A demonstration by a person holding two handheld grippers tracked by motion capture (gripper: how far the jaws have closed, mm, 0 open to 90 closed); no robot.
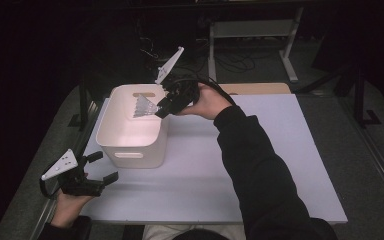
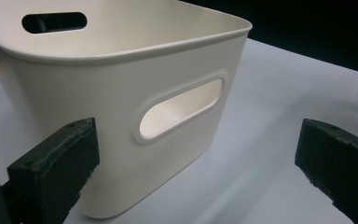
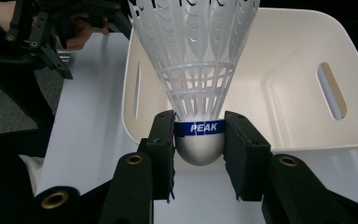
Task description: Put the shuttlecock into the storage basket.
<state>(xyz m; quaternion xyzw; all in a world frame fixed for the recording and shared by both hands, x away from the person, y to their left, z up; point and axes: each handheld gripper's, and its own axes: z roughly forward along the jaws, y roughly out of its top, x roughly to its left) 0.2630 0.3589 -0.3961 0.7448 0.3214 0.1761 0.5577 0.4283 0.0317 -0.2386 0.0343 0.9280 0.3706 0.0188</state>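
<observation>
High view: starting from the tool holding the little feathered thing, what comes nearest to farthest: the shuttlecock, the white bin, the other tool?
1. The shuttlecock, clamped in the right tool, over the bin's far end.
2. The white bin, directly beneath, left of the table's middle.
3. The left tool, at the table's near left corner, open.

Open-topped white bin [image 1: 130, 150] — its walls the only barrier on the table [image 1: 260, 165] — leaves clear passage above its rim and over bare surface to its right and front.
</observation>
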